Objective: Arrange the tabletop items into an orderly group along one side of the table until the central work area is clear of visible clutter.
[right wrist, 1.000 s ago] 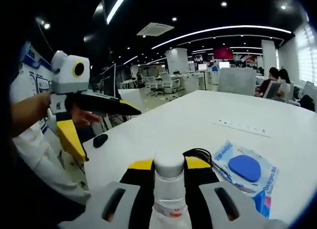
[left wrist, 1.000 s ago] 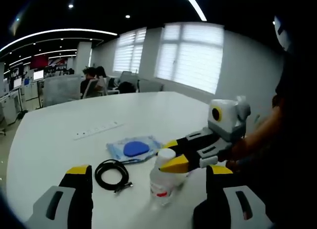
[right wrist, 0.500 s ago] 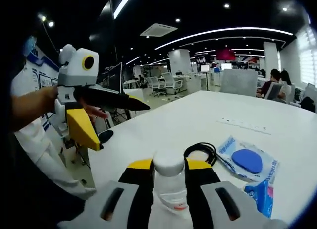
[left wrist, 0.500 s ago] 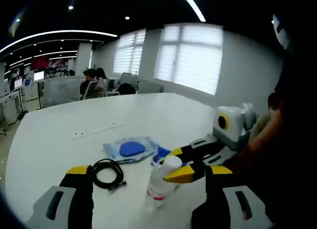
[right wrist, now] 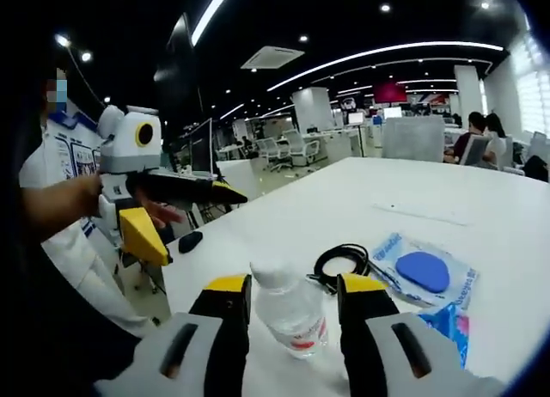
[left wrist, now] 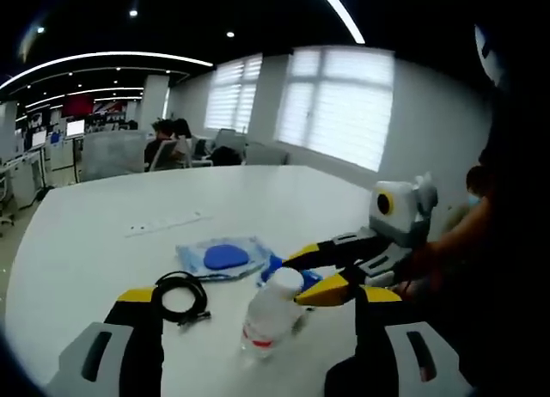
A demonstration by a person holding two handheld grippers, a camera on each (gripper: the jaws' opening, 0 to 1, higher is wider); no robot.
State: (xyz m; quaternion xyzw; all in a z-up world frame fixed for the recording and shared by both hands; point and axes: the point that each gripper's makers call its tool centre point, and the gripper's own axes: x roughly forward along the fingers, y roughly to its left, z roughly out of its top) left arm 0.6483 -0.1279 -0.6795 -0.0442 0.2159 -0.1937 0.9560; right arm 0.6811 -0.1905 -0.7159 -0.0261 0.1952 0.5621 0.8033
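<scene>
Tilting between the right gripper's [right wrist: 288, 296] wide jaws, the clear plastic white-capped bottle [right wrist: 288, 307] leans cap-left, untouched; left gripper [left wrist: 253, 304] jaws wide, well off the bottle.

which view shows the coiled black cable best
The left gripper view: the black cable lies in the open on the white table, its whole coil showing beside the clear bottle. In the right gripper view the cable is farther off, its near edge partly behind the right gripper's jaw.
</scene>
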